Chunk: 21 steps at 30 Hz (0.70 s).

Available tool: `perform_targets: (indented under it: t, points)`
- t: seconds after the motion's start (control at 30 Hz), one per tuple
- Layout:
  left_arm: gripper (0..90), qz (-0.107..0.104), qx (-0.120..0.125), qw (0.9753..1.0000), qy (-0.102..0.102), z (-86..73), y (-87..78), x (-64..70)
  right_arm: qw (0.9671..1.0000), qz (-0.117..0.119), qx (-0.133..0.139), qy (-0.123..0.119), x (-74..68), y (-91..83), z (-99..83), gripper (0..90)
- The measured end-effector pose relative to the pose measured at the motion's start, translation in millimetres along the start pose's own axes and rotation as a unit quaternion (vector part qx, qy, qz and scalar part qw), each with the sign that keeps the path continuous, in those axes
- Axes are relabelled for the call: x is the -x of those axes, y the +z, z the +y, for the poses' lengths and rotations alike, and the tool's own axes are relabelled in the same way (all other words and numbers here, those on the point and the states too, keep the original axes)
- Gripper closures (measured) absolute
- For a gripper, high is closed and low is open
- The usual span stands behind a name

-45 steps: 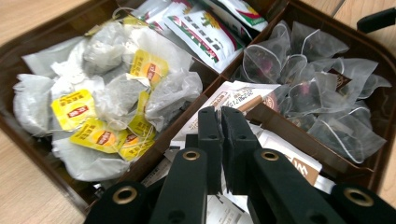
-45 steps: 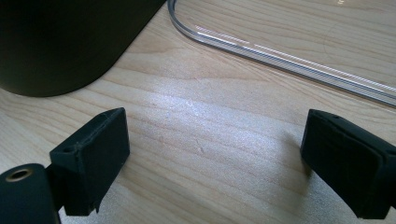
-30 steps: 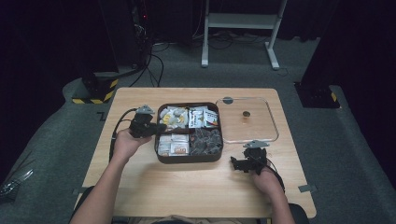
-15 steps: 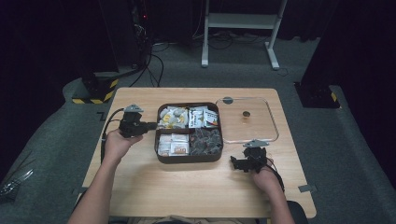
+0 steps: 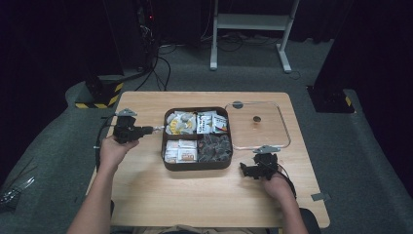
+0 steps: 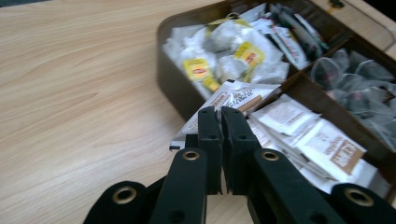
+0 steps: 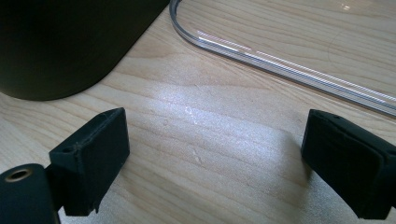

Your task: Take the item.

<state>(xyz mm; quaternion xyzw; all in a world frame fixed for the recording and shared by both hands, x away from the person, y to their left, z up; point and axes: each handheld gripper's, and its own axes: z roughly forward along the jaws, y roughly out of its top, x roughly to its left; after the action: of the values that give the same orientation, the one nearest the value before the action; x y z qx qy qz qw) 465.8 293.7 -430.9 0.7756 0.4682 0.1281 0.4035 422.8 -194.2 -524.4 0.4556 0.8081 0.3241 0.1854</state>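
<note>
Right claw [image 7: 215,168]: jaws spread wide, nothing between them, low over bare table [image 5: 195,195] at the near right. Seen from above at [image 5: 253,170], held in the right hand [image 5: 277,185].

Brown tray [image 5: 195,165]: four compartments, mid-table, just beyond and left of the right claw; its dark rounded corner [image 7: 70,46] fills the upper left of the right gripper view.

Clear lid [image 5: 285,131]: flat on the table, touching or just beside the tray's right wall; its rim [image 7: 280,58] crosses ahead of the right claw.

Left claw [image 6: 222,140]: jaws pressed together, pinching the near edge of a white sachet [image 6: 229,100]. Seen from above at [image 5: 148,129], left of the tray, in the left hand [image 5: 114,148].

White sachet: held over the tray's left wall [image 6: 175,88], just outside the rim, partly overlapping the compartments behind.

Tray contents: yellow-tagged tea bags [image 6: 224,56] far left; brown-and-white packets [image 6: 322,144] near left; printed packets [image 5: 212,122] far right; dark mesh bags [image 5: 214,146] near right.

Beyond the table: grey floor [image 5: 243,78], white stand [image 5: 248,29], cables.
</note>
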Motion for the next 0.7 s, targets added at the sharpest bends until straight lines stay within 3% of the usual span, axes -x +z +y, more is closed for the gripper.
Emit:
perform_targets:
  t: [0.23,0.37,0.7]
  points:
    - [87.1,0.016,-0.002,0.9996,-0.025,-8.8,3.2,-19.6,1.0,0.0,0.0,0.0,-0.1,0.2,0.2,7.7]
    - [87.1,0.026,-0.014,0.9991,-0.029,-12.5,8.5,-28.0,1.0,0.0,0.0,0.0,-0.1,0.2,0.2,7.6]
    - [87.1,0.031,-0.048,0.9979,-0.031,-16.5,36.6,-32.4,1.0,0.001,0.0,-0.001,0.0,0.4,0.3,7.7]
